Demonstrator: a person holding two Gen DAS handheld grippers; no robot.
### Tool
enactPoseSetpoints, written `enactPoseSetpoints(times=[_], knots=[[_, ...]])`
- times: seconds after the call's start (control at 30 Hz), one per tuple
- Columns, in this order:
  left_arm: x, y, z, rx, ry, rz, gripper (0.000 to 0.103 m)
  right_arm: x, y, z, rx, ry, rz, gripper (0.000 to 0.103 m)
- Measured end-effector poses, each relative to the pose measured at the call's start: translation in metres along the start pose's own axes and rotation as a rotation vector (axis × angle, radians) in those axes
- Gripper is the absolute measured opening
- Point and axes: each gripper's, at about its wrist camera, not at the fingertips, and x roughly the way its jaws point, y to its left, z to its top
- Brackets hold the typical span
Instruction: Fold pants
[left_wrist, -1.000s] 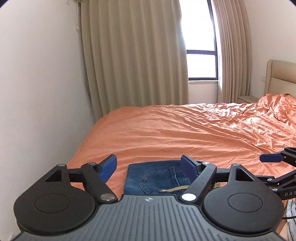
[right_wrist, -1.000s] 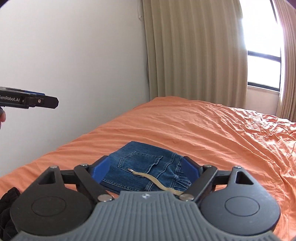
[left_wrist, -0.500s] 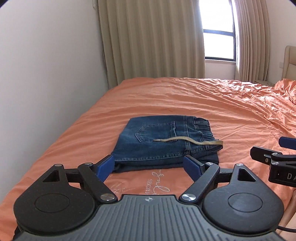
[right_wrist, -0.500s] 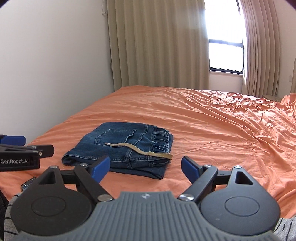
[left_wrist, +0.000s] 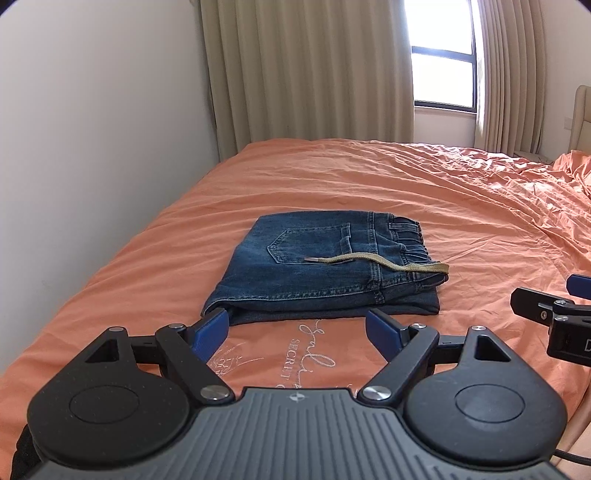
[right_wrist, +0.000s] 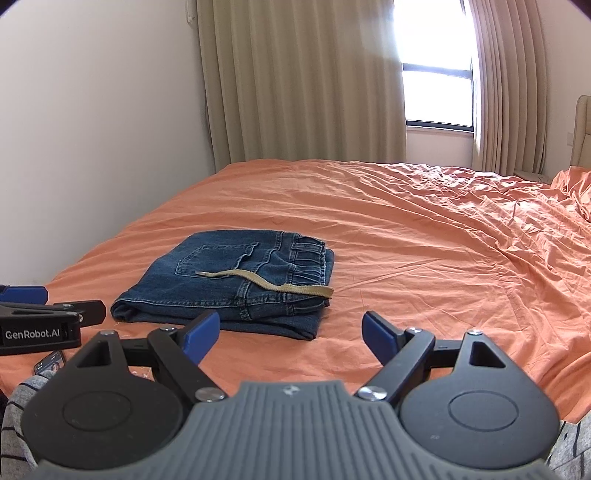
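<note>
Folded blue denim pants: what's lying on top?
A tan drawstring trails across the folded blue denim pants; anything between the layers is hidden.

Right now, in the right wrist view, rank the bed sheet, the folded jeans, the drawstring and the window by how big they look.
1. Orange bed sheet, by far the largest.
2. Folded jeans.
3. Window; it sits much farther back and is partly hidden by the curtains, so its rank against the jeans is unsure.
4. Tan drawstring, smallest.

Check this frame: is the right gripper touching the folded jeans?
Apart. In the right wrist view, orange bedsheet shows between the open right gripper and the folded jeans; its fingers hold nothing.
</note>
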Motion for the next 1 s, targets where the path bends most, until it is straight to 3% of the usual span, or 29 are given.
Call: enactPoseSetpoints(times=[1.0], knots=[[0.0005,-0.0024,0.0025,0.022,0.024,-0.006,0.098,-0.0031,-0.0059,-0.0038,0.049,-0.009,-0.009,0.08]])
